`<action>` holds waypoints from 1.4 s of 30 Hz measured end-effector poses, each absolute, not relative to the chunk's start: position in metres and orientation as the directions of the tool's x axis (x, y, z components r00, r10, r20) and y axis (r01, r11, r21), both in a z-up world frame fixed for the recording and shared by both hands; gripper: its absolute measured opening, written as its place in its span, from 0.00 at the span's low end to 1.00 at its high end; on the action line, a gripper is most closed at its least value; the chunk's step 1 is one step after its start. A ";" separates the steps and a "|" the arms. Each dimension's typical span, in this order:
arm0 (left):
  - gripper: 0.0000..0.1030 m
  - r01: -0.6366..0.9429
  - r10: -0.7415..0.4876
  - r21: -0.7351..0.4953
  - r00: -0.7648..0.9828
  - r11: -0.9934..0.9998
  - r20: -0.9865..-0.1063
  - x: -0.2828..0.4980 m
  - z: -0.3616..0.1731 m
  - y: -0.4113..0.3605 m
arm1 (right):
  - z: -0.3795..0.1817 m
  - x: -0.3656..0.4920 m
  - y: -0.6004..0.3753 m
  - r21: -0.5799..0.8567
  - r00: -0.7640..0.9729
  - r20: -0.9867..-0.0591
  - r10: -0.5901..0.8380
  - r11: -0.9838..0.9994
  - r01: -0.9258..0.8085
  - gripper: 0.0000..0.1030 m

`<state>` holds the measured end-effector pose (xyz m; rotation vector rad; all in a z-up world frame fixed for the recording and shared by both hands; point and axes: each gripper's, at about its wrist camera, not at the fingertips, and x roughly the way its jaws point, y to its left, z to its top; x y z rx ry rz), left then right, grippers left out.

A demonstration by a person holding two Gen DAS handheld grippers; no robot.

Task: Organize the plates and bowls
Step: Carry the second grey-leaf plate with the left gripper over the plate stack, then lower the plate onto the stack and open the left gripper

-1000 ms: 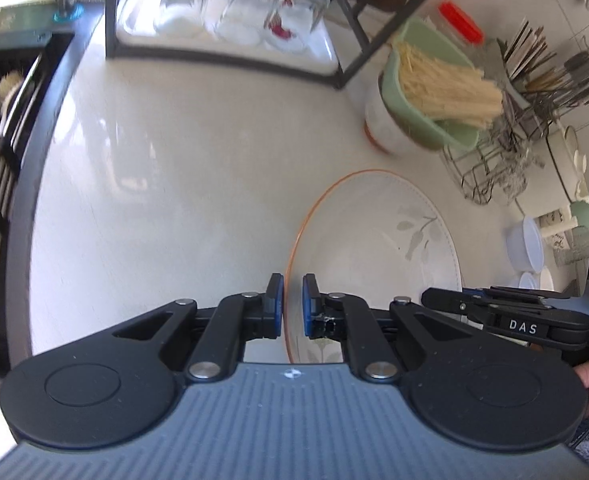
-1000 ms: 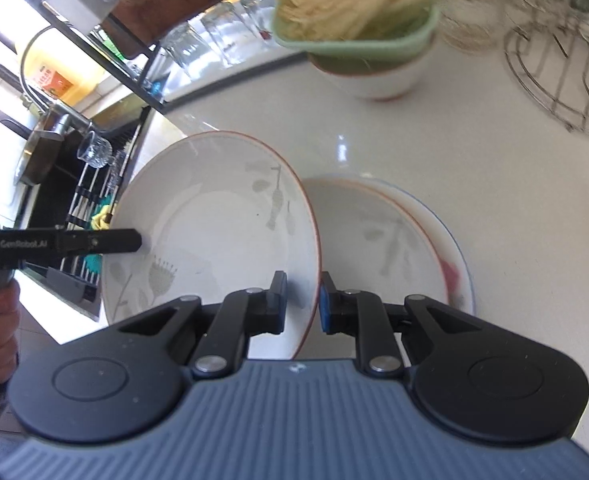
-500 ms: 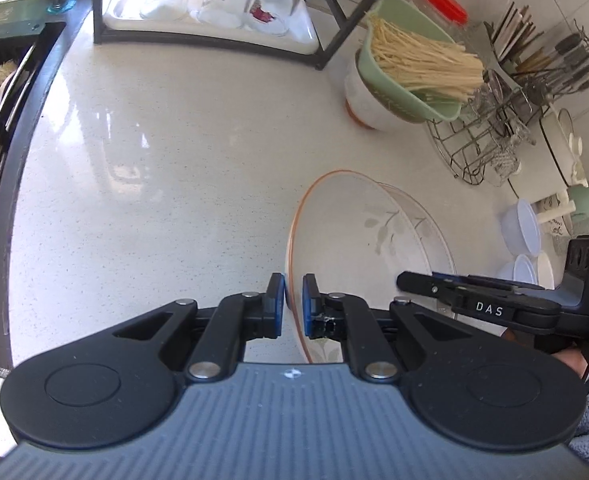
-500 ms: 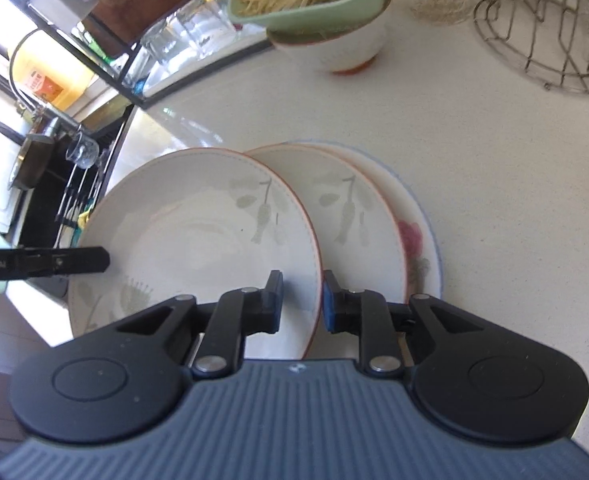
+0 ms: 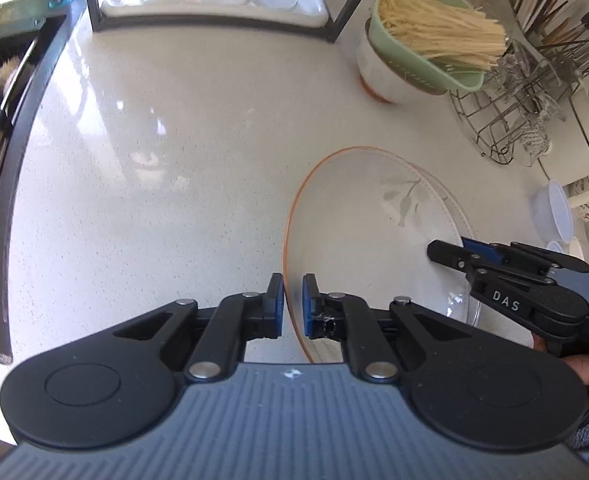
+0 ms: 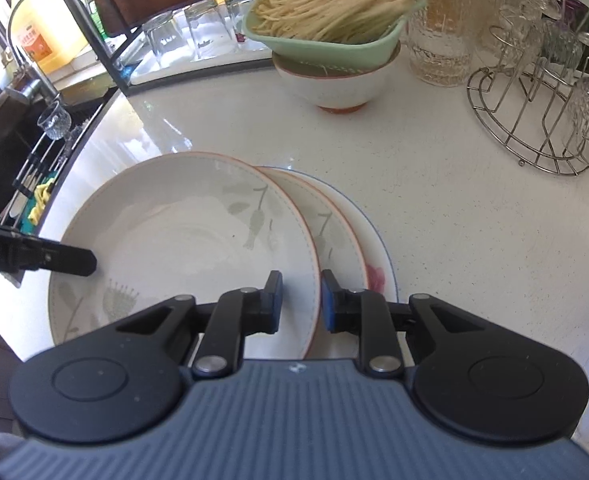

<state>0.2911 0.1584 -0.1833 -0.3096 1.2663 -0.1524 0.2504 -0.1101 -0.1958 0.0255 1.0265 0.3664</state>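
The left hand-held gripper [image 5: 292, 306] points steeply down at the white speckled bench [image 5: 154, 168], its jaws narrowed onto the left rim of the top white round plate with an orange edge and grey leaf print [image 6: 182, 248]. The right hand-held gripper [image 6: 298, 302] tilts down too, its jaws narrow astride that plate's right rim; whether the pads press it I cannot tell. The plate lies overlapping a matching orange-edged plate [image 6: 336, 236] and a blue-rimmed plate with a pink flower [image 6: 376, 272] on the near bench. Farther right stand a white bowl [image 6: 338, 84] carrying a green strainer of dry noodles [image 6: 330, 20] and a round wire rack [image 6: 534, 120].
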 end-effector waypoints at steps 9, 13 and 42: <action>0.13 -0.093 -0.227 -0.260 0.269 0.961 -0.936 0.296 -0.189 0.144 | -0.188 0.246 -0.110 0.161 0.505 -0.822 0.264 0.958 -0.238 0.22; 0.13 -0.116 -0.213 -0.246 0.237 0.962 -0.948 0.295 -0.190 0.139 | -0.184 0.243 -0.115 0.152 0.526 -0.813 0.250 0.963 -0.223 0.22; 0.22 0.061 -0.289 -0.297 0.480 0.953 -0.828 0.298 -0.100 0.170 | -0.112 0.216 -0.104 0.224 0.675 -0.703 0.224 0.970 -0.090 0.22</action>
